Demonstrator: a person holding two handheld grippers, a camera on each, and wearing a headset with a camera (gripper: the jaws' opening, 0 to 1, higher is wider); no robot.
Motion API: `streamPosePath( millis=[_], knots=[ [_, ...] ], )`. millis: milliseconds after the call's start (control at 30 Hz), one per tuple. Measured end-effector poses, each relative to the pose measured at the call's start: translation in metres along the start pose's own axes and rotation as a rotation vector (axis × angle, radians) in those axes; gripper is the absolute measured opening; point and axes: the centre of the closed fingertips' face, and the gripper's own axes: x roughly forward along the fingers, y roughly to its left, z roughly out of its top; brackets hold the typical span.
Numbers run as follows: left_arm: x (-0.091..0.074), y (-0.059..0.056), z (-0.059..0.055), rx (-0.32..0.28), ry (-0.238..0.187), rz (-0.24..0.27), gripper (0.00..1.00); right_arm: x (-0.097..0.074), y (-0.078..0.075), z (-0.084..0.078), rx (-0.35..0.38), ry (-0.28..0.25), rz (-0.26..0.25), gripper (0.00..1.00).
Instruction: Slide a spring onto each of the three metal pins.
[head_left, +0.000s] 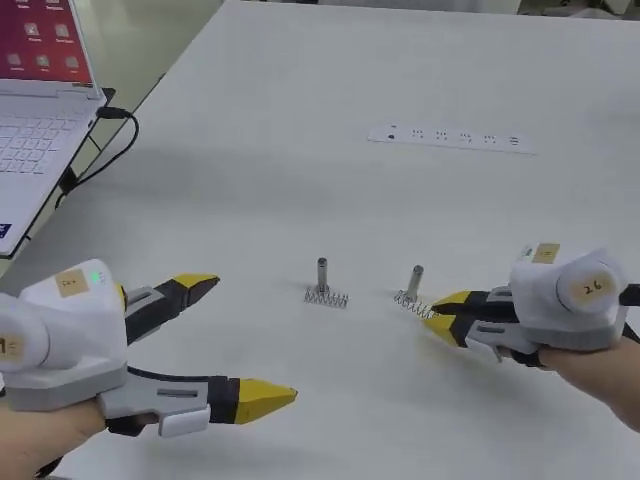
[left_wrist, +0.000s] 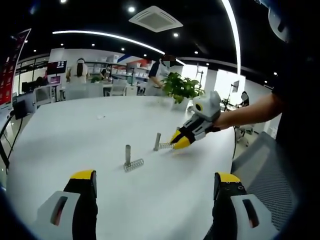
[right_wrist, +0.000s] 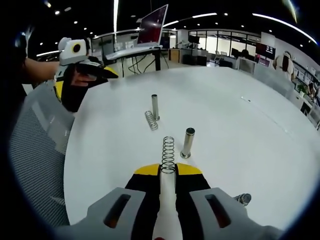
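**Mia:** So, where is the right gripper?

**Ben:** From the head view it is at 4 o'clock on the white table. Its jaws are pinched tight on one end of the held spring.

**Mia:** Which way does the held spring go?

**Ben:** In the right gripper view it sticks straight out to 12 o'clock. It is not on a pin. The first pin stands up just beside it, at 1 o'clock. I cannot tell if they touch.

**Mia:** Is there one more pin?

**Ben:** Yes. The second pin stands up too, at 9 o'clock from the first pin. The loose spring lies flat on the table at its foot, at 6 o'clock.

**Mia:** And the left gripper?

**Ben:** It is at 8 o'clock from the head view. Its jaws are wide apart and hold nothing. It is well apart from both pins.

**Mia:** What is that little shiny thing?

**Ben:** It lies on the table at 4 o'clock in the right gripper view. It is too small for me to tell.

**Mia:** What else is on the table?

**Ben:** A laptop sits at 10 o'clock, and a white power strip lies at 1 o'clock, far from the pins.
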Motion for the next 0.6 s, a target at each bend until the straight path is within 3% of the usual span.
streamPosePath(
  millis=[200, 600],
  knots=[
    [0.009, -0.008, 0.008, 0.022, -0.007, -0.034, 0.94, -0.016, 0.008, 0.012, -0.033, -0.027, 0.025, 0.08],
    [0.039, -0.035, 0.014, 0.07, 0.019, -0.154, 0.87, -0.034, 0.033, 0.03, -0.113, -0.047, 0.118, 0.08]
  ],
)
